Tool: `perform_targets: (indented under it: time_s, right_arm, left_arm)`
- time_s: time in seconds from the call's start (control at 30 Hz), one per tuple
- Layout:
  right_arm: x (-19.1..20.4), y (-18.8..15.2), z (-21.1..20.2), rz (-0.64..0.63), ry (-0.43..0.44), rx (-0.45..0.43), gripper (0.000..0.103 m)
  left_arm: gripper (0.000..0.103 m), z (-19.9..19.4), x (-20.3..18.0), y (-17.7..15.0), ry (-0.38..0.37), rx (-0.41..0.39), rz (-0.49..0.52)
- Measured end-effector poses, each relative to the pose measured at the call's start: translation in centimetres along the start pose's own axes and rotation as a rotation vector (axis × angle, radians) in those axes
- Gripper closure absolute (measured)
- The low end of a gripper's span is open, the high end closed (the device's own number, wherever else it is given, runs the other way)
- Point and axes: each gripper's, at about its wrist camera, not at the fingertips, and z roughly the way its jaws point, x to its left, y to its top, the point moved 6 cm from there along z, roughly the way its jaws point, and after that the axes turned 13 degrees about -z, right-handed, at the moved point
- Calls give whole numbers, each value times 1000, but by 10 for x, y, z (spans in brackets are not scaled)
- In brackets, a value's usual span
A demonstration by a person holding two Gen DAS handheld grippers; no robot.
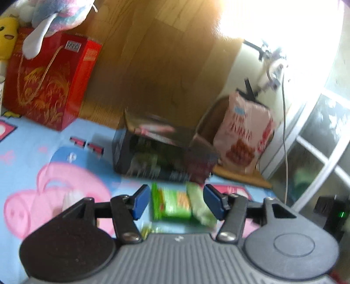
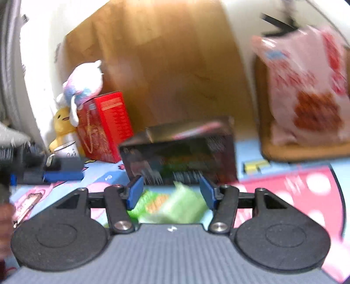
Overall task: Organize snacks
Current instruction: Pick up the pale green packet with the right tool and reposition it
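Observation:
Two small green snack packets (image 1: 181, 204) lie on the cartoon-print cloth, in front of an open dark box (image 1: 159, 153). My left gripper (image 1: 177, 202) is open, its blue pads either side of the packets and apart from them. In the right wrist view my right gripper (image 2: 171, 193) is also open, with the green packets (image 2: 170, 205) between and below its pads and the dark box (image 2: 181, 157) just beyond. Both views are blurred. The left gripper's blue pad (image 2: 63, 175) shows at the right view's left edge.
A red gift box (image 1: 48, 85) with plush toys (image 1: 52, 15) on top stands at the back left. A pink snack bag (image 1: 245, 135) sits upright in a brown box at the back right. A wooden panel (image 1: 157, 65) rises behind. A window is to the right.

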Motion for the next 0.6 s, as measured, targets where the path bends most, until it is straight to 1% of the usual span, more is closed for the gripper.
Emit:
perform_targets:
  time_s: [0.03, 0.07, 0.17, 0.23, 0.37, 0.43, 0.6]
  right_arm:
    - [-3, -7, -7, 33, -17, 1, 43]
    - [-5, -10, -6, 63, -31, 2, 43]
    - [-13, -24, -13, 153, -63, 13, 43]
    - [-16, -26, -16, 187, -70, 15, 43]
    - [-16, -27, -15, 190, -93, 9, 43]
    - [-13, -26, -15, 173, -97, -1, 43]
    - [-12, -27, -14, 154, -100, 9, 43]
  left_arm:
    - [48, -5, 5, -5, 3, 6, 1]
    - [48, -6, 8, -9, 10, 9, 4]
    - [48, -10, 14, -19, 30, -5, 28]
    - [48, -10, 15, -20, 17, -17, 35]
    - [48, -5, 16, -26, 29, -39, 65]
    - [48, -1, 17, -28, 47, -29, 76]
    - [48, -3, 17, -28, 39, -35, 71]
